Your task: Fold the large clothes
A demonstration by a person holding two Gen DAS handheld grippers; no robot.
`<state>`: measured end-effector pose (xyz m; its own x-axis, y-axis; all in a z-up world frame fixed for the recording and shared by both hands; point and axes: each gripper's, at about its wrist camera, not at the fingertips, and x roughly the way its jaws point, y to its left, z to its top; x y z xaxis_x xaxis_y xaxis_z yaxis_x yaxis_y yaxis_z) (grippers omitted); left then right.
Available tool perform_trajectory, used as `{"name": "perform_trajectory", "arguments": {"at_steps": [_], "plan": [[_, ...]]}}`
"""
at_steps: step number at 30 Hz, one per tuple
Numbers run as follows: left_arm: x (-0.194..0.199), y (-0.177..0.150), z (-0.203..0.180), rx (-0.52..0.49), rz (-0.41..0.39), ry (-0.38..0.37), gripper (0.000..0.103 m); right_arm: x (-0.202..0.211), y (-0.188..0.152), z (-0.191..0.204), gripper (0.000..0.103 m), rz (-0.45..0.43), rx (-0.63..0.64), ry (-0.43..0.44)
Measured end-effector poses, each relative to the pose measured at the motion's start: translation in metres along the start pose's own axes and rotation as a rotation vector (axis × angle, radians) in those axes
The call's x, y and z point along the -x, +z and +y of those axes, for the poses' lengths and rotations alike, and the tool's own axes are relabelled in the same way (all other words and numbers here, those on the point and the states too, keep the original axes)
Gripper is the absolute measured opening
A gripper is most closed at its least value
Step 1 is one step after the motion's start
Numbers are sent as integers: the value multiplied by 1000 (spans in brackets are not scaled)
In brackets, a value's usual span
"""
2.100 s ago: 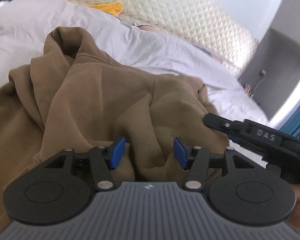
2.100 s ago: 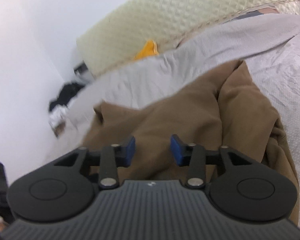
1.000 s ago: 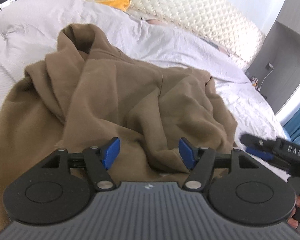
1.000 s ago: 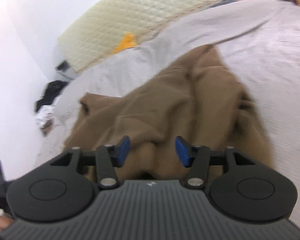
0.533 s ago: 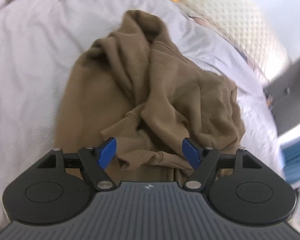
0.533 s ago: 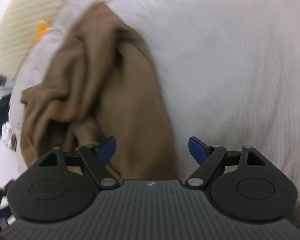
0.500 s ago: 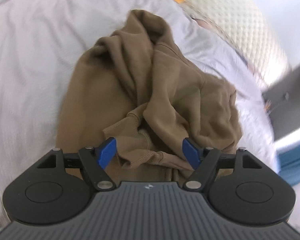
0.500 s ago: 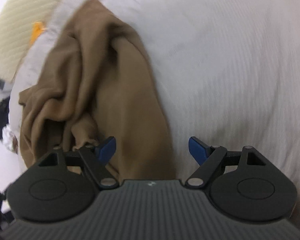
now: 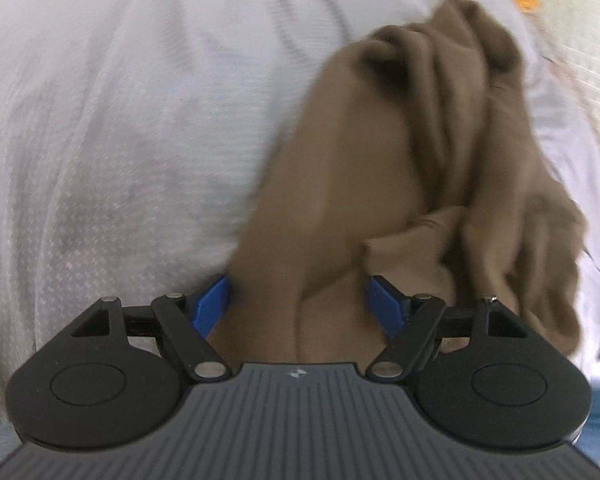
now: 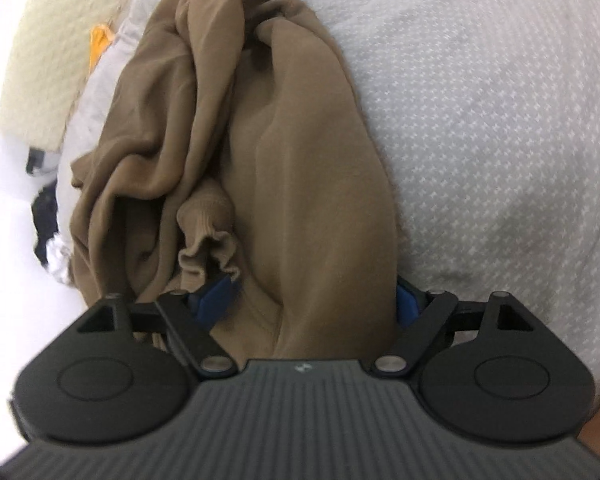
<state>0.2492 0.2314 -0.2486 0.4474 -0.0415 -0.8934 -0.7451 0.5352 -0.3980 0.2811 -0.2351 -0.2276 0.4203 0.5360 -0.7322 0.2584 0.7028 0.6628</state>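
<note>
A crumpled brown hoodie (image 9: 420,140) lies in a long heap on the bed. In the left wrist view my left gripper (image 9: 299,306) points down at its near end; the jaws are opening, and a fold of brown cloth lies between the blue pads (image 9: 214,306) without being squeezed. In the right wrist view the hoodie (image 10: 300,140) runs away from my right gripper (image 10: 310,302), whose jaws stand wide with a thick fold between them. A ribbed cuff (image 10: 208,232) bunches just beyond its left pad.
A white dotted bedsheet (image 9: 120,120) spreads left of the hoodie, and the same sheet (image 10: 480,120) spreads right of it in the right wrist view. Beyond stand a quilted cream headboard (image 10: 60,40), a yellow item (image 10: 100,44) and dark clothes (image 10: 46,216).
Both grippers have tipped down and rolled, coming low over the hoodie's near end from opposite sides. Their jaws have widened. Cloth now lies between each pair of pads.
</note>
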Motion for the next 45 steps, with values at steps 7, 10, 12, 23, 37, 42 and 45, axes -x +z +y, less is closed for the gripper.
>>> {"name": "perform_trajectory", "arguments": {"at_steps": [7, 10, 12, 23, 37, 42, 45], "plan": [[-18, -6, -3, 6, 41, -33, 82, -1, 6, -7, 85, 3, -30, 22], [-16, -7, -1, 18, 44, -76, 83, -6, 7, -2, 85, 3, -2, 8], [-12, -9, 1, 21, 45, -103, 83, -8, 7, 1, 88, 5, 9, 7], [40, -18, -7, -66, 9, -352, 83, -14, 10, 8, 90, 7, 47, 31], [7, -17, 2, -20, 97, -126, 85, -17, 9, 7, 90, 14, 72, 21], [-1, -15, 4, -4, 119, -97, 84, -17, 7, 5, 90, 9, 75, 21], [1, -14, 1, -6, 122, -121, 84, -16, 8, 2, 90, 7, 47, 43]]}}
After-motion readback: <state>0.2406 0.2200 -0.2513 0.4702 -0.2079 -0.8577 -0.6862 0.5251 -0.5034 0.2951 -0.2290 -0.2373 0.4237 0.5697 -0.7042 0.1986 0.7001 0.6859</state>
